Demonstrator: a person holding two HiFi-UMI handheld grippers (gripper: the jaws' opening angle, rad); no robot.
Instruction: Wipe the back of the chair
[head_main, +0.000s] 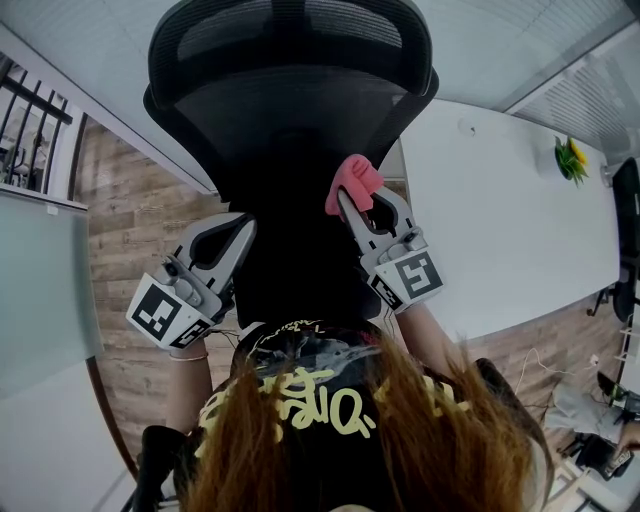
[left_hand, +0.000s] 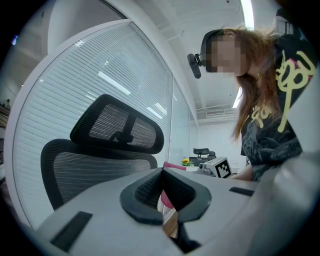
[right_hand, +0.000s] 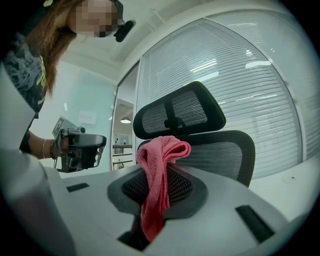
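Observation:
A black mesh office chair (head_main: 290, 110) stands with its back toward me, headrest (head_main: 285, 40) on top. My right gripper (head_main: 352, 196) is shut on a pink cloth (head_main: 355, 183), which sits close against the right side of the chair back. In the right gripper view the pink cloth (right_hand: 159, 170) hangs bunched between the jaws, the chair back (right_hand: 220, 152) just beyond it. My left gripper (head_main: 248, 226) is at the chair's left side, jaws closed with nothing in them. The left gripper view shows the chair (left_hand: 95, 165) ahead and the right gripper (left_hand: 218, 166) across from it.
A white desk (head_main: 510, 210) runs along the right of the chair, with a small yellow-green plant (head_main: 570, 158) at its far end. A glass wall with blinds (head_main: 90, 90) stands behind the chair. Wood floor (head_main: 130, 250) shows to the left.

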